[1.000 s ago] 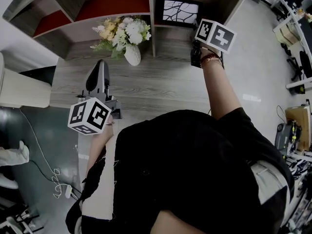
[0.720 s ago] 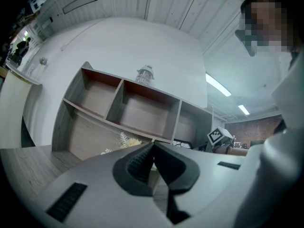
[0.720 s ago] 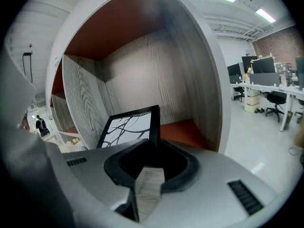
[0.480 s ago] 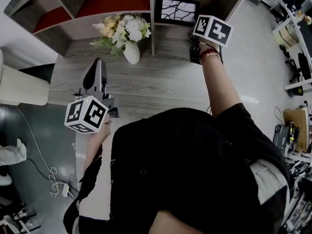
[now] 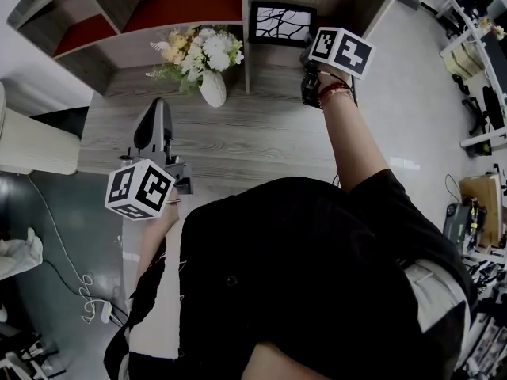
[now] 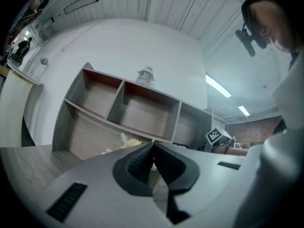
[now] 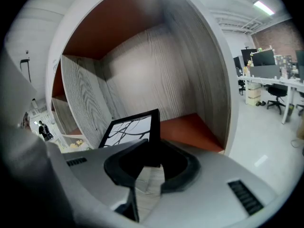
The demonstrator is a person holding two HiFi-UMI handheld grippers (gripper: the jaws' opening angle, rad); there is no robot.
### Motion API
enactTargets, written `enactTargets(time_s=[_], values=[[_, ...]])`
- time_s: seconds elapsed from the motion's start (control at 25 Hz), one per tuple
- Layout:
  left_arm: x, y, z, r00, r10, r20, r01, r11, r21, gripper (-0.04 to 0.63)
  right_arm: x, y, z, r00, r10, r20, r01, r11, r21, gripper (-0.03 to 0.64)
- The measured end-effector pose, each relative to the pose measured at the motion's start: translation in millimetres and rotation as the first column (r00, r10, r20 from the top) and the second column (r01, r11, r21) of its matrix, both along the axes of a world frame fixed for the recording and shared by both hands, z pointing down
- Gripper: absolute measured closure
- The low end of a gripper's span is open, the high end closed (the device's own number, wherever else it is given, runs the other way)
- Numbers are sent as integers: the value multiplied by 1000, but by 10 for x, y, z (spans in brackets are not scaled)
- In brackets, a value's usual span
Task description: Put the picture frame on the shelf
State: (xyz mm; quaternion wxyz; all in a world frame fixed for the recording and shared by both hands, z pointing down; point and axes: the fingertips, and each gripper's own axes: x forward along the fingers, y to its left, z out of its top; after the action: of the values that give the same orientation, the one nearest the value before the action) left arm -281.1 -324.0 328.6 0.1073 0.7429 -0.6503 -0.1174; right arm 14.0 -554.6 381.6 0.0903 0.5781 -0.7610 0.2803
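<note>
The picture frame point(image 5: 281, 24) is black-edged, with a white picture of dark branches. It stands tilted in the right-hand bay of the wooden shelf point(image 5: 182, 10). My right gripper point(image 5: 306, 55) reaches in from the right and is shut on the frame's lower right edge. In the right gripper view the frame point(image 7: 130, 129) rises to the left of the right gripper point(image 7: 153, 152), with its edge between the tips. My left gripper point(image 5: 158, 109) hovers low over the table point(image 5: 253, 137), far from the frame. Its jaws point(image 6: 153, 146) are shut on nothing.
A white vase of flowers point(image 5: 207, 62) stands on the table in front of the shelf's middle upright. A small glass jar point(image 6: 145, 76) sits on top of the shelf. Red-brown boards line the shelf bays. Office desks and chairs point(image 7: 266, 87) lie to the right.
My right gripper has shifted a little to the left, and the frame has moved with it inside the right bay. The left gripper has barely moved.
</note>
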Motion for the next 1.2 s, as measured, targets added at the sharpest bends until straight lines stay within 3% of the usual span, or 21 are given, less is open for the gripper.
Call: enactTargets(time_s=[0.4, 1.2], values=[[-42, 5, 5, 1000, -7, -3, 7, 1000, 5, 584, 12, 15, 37, 996, 27, 89, -24, 999, -32, 534], [-65, -80, 60, 1000, 2, -13, -2, 1000, -7, 584, 5, -82, 29, 995, 84, 62, -80, 995, -57, 555]])
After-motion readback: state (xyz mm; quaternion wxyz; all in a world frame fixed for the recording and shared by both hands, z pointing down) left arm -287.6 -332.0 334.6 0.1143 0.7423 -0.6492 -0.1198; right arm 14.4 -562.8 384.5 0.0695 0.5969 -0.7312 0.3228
